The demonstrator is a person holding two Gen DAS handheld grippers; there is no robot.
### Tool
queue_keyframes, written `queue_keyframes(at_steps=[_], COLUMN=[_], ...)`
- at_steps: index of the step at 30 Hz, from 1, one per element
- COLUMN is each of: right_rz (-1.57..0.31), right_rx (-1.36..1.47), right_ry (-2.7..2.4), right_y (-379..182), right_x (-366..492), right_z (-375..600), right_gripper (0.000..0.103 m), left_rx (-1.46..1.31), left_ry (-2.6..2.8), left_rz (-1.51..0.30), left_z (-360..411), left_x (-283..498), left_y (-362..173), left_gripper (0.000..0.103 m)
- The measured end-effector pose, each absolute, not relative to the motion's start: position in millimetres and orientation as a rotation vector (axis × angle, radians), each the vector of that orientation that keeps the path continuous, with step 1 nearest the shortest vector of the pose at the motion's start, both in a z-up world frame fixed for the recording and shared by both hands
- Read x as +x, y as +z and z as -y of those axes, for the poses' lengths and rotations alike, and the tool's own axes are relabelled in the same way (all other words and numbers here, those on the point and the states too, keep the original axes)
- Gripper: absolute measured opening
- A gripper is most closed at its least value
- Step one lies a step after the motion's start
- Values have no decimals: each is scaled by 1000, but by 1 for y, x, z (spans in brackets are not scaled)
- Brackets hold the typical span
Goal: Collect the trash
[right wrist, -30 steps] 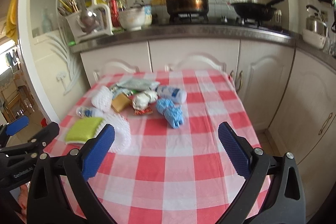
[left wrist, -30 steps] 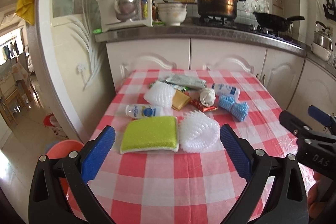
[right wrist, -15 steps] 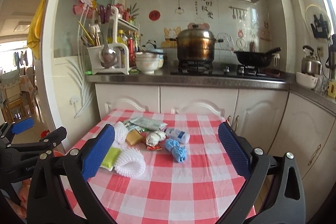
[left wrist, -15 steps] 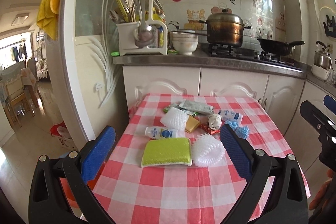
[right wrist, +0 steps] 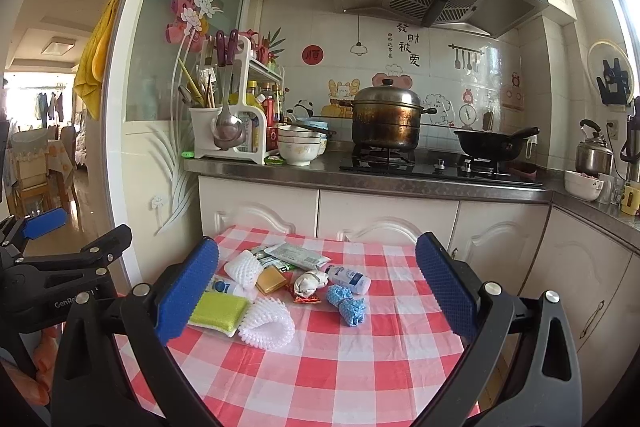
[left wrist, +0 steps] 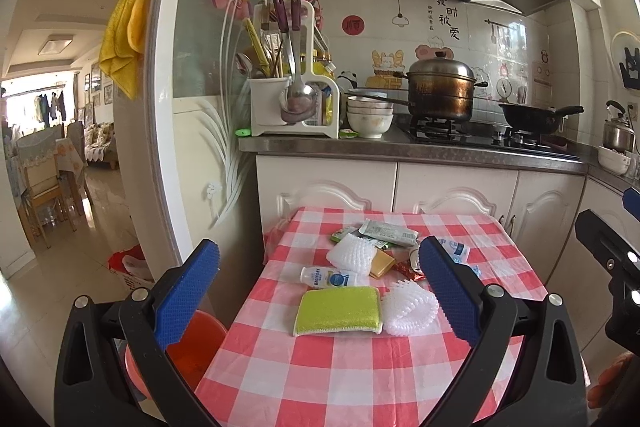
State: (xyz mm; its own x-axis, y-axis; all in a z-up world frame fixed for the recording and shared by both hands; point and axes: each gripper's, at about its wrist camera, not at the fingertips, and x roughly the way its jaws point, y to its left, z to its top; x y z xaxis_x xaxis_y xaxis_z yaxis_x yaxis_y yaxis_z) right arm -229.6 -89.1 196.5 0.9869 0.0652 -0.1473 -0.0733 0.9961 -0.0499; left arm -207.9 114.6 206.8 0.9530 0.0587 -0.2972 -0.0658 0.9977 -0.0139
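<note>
A pile of trash lies on the red-checked table (left wrist: 344, 379): a green sponge (left wrist: 338, 310), white foam nets (left wrist: 408, 311) (left wrist: 350, 253), a small white bottle (left wrist: 326, 277), a yellow packet (left wrist: 381, 263) and a grey wrapper (left wrist: 386, 230). In the right wrist view I also see the sponge (right wrist: 218, 311), a blue mesh bundle (right wrist: 346, 309), a crumpled white wad (right wrist: 308, 282) and another bottle (right wrist: 348, 277). My left gripper (left wrist: 320, 295) and right gripper (right wrist: 318, 289) are open, empty, held back above the table's near edge.
An orange bucket (left wrist: 192, 339) stands on the floor left of the table. Behind the table are white cabinets (right wrist: 384, 215) and a counter with a utensil rack (left wrist: 288, 107), bowls (left wrist: 369, 115), a pot (right wrist: 386, 119) and a wok (right wrist: 490, 143). A doorway opens left.
Both grippers have pulled back and tilted up away from the table, so the trash looks smaller and farther. Both stay open and empty. Nothing on the table has moved.
</note>
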Motion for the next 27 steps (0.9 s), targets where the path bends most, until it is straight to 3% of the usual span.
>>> queue_keyframes(at_steps=[27], right_rz=[-127], right_rx=[-64], right_ry=[103], right_y=[208], right_x=[-249], right_z=[81], right_gripper=[99], left_rx=[-40], left_ry=[90], left_rz=[-294], left_z=[-127], left_x=[-217], left_y=[207], left_gripper=[98])
